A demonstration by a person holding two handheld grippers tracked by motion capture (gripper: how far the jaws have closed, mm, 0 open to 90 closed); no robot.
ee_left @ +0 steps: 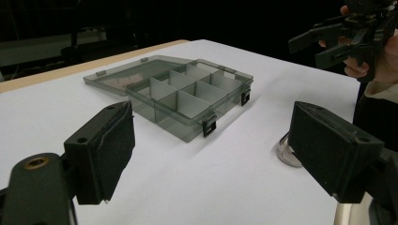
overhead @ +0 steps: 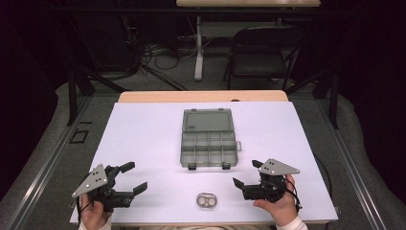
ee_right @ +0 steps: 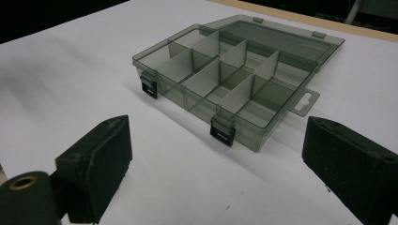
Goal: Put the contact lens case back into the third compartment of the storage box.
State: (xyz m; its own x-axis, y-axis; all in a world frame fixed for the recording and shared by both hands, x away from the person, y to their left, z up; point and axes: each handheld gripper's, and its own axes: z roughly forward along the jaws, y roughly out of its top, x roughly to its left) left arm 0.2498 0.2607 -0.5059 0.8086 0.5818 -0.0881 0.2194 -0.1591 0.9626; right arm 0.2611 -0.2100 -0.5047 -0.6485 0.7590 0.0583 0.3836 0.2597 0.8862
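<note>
Two grippers low in the high view, both with jaws apart and nothing between them: left gripper [overhead: 134, 177] at lower left, right gripper [overhead: 248, 173] at lower right, each held by a hand at the bottom edge. Compartment box [overhead: 209, 139] sits mid-frame on the white sheet [overhead: 143, 139], lid folded flat toward the top of the frame, dividers showing, two black latches on its near wall, hang tab on its right side. Small clear ring-shaped piece [overhead: 207, 201] lies at bottom centre between the grippers, near the sheet's front edge, well apart from the box. Open sheet on both sides of the box and between it and the grippers; wide margins to left and right edges. Box is smoky translucent grey; faint embossed mark on the lid, too small to read. No other writing legible. Wooden table edge [overhead: 201, 96] shows past the sheet's far side. Room beyond is dark: folding chair [overhead: 263, 50] at upper right, desk leg [overhead: 198, 48] and cables on grey floor at upper centre.
</note>
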